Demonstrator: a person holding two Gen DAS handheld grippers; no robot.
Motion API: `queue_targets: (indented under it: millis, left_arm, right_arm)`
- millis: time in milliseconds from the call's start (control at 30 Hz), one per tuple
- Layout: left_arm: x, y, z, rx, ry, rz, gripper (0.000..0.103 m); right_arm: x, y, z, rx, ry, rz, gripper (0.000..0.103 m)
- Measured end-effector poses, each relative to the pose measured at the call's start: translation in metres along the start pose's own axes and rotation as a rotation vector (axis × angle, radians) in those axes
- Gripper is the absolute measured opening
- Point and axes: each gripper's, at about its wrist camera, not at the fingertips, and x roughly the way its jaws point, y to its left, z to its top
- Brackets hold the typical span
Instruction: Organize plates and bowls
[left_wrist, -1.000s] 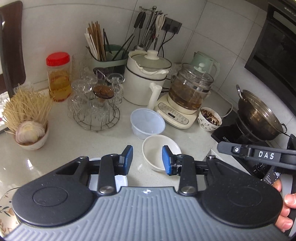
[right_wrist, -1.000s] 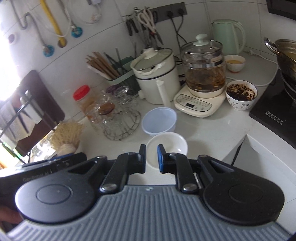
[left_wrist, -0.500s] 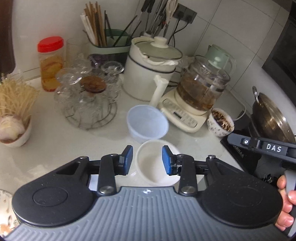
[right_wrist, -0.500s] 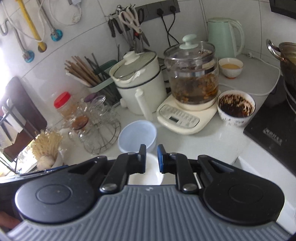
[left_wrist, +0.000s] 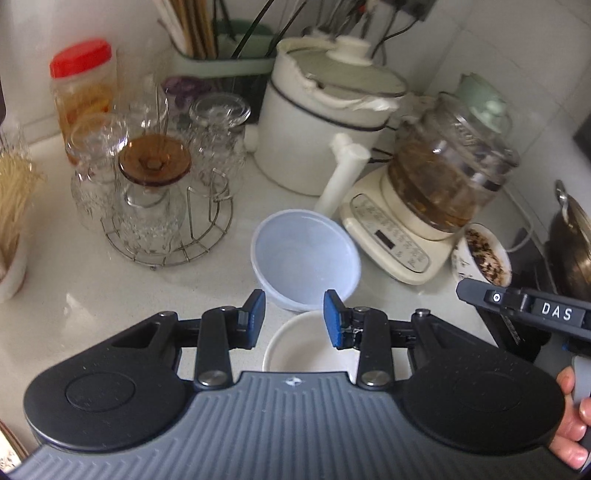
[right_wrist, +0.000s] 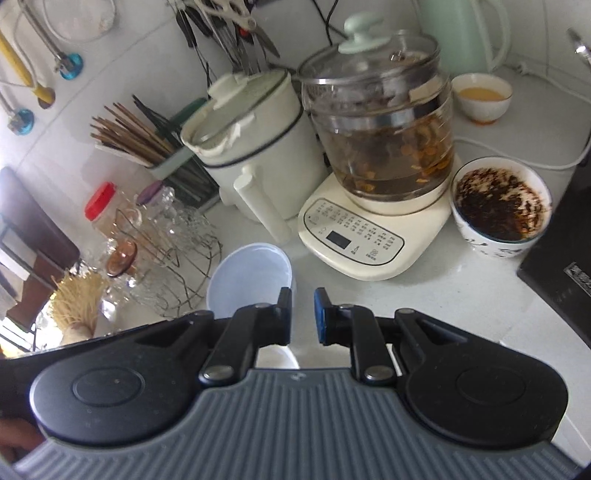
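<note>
Translucent plastic bowl (left_wrist: 306, 258), far of white bowl (left_wrist: 295, 341): light, flexible, grip rim; left gripper (left_wrist: 294, 318) apart, right gripper (right_wrist: 302, 315) nearly together, both empty

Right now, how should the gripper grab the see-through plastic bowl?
By the rim. The plastic bowl sits upright and empty, too wide for the left gripper to span. Probably come down from above onto the near rim, one finger inside, one outside. The white bowl crowds that side.
</note>
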Motion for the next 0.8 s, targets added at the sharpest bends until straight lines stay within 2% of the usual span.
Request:
queue_targets:
  millis: [267,333,400,433,733,800]
  left_arm:
    - [0.038,0.008,0.009,-0.074,0.068,0.051,0.04]
    - [0.045,0.01,0.009,-0.081,0.083,0.072,0.044]
    - [0.052,0.012,0.009,-0.087,0.098,0.081,0.045]
    - [0.056,0.013,0.009,-0.093,0.105,0.088,0.046]
    - [0.081,0.024,0.011,-0.143,0.125,0.136,0.046]
    - [0.084,0.028,0.014,-0.157,0.117,0.127,0.046]
  right_arm:
    - [0.053,-0.002,0.015,-0.025,0.127,0.053,0.017]
    - [0.066,-0.001,0.017,-0.029,0.153,0.051,0.017]
    - [0.079,0.0,0.018,-0.026,0.191,0.035,0.039]
    - [0.084,0.001,0.019,-0.027,0.203,0.025,0.056]
    - [0.123,-0.004,0.025,0.012,0.27,0.092,0.055]
    - [0.129,-0.003,0.026,0.007,0.279,0.098,0.054]
